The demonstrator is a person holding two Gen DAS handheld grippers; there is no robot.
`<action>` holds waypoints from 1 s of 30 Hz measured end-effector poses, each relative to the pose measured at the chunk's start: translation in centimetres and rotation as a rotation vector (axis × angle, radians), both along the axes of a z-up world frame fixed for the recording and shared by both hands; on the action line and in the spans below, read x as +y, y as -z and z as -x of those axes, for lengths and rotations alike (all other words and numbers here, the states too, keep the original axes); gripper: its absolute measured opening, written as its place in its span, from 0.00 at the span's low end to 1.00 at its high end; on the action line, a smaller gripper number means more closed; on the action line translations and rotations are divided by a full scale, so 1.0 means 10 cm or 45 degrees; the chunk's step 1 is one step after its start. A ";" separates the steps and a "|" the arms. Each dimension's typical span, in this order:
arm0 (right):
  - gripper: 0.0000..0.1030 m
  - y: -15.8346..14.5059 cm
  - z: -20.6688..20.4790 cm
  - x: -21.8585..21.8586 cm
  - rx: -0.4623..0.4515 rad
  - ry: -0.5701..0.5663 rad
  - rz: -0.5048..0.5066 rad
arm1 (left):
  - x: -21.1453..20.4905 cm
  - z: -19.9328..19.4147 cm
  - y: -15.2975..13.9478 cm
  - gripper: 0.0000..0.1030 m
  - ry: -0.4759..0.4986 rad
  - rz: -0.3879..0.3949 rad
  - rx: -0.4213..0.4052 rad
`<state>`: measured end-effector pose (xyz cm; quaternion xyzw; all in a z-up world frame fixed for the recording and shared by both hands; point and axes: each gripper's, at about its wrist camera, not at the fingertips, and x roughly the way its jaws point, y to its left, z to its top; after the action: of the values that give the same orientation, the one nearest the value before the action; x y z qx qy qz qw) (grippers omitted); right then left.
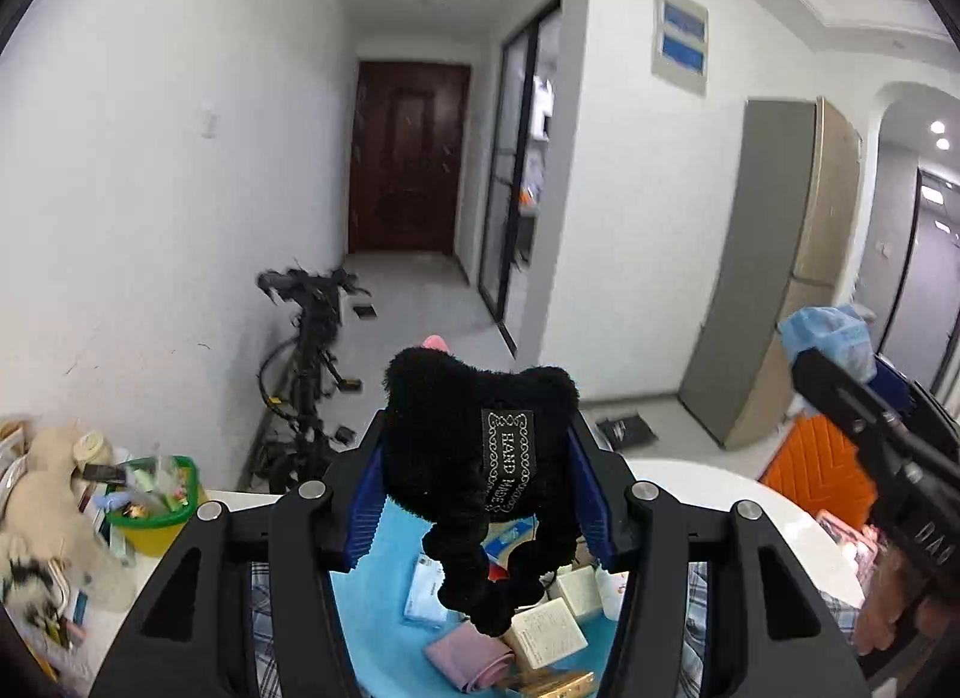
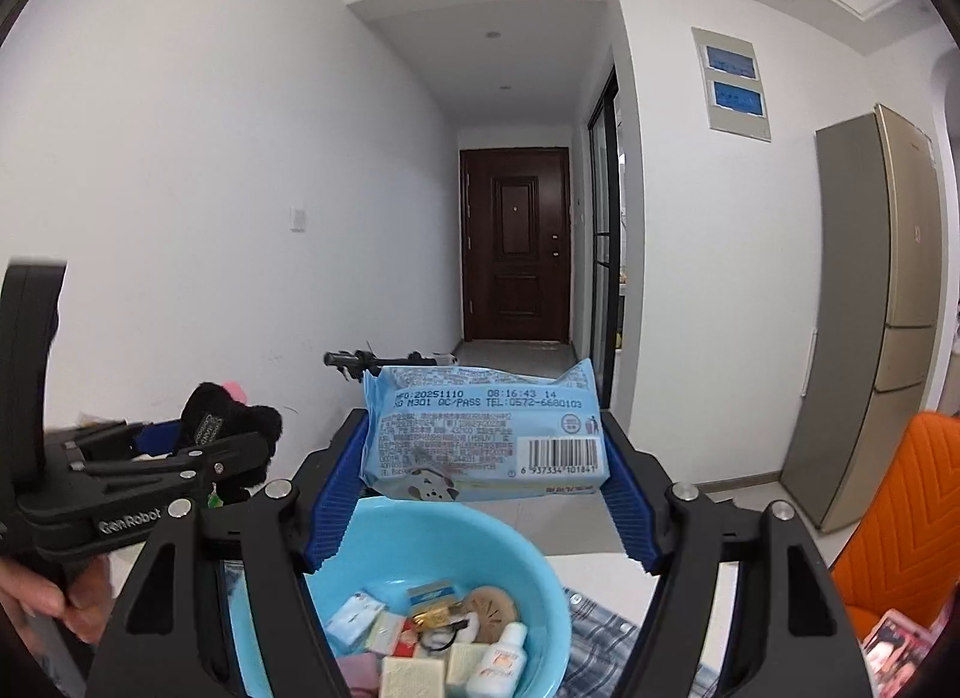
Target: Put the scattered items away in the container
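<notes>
L gripper (image 1: 480, 476) clamped on black plush toy (image 1: 480, 458), R gripper (image 2: 486, 458) clamped on blue wipes pack (image 2: 480, 434) — both raised side by side, pointing slightly down, hand (image 2: 36, 596) on L grip.

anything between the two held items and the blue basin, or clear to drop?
Nothing visible blocks either. The left gripper holds the black plush toy and the right gripper holds the blue wipes pack, both above the blue basin. The basin already holds small boxes and a bottle, with room left.

Black plush toy (image 1: 474, 458) and blue wipes pack (image 2: 486, 428), both aloft above half-filled blue basin (image 2: 534, 572).
</notes>
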<state>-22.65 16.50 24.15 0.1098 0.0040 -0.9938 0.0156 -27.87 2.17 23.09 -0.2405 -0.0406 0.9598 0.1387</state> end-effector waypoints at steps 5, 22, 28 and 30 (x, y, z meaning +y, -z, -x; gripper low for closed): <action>0.69 -0.09 0.35 0.12 -0.115 0.054 0.164 | 0.05 0.37 -0.16 0.54 0.002 -0.075 -0.090; 0.69 -0.13 0.56 0.12 -0.391 0.055 0.087 | 0.47 0.51 -0.01 0.54 -0.033 0.166 -0.107; 0.69 -0.04 0.76 0.16 -0.572 0.048 0.073 | 0.56 0.65 0.16 0.54 0.031 0.229 -0.380; 0.68 0.05 0.83 0.16 -0.670 0.066 0.065 | 0.61 0.69 0.26 0.55 0.018 0.297 -0.463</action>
<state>-30.93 18.13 23.67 0.3640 -0.0280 -0.9309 -0.0067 -34.74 8.31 20.45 -0.4245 0.0479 0.8978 0.1072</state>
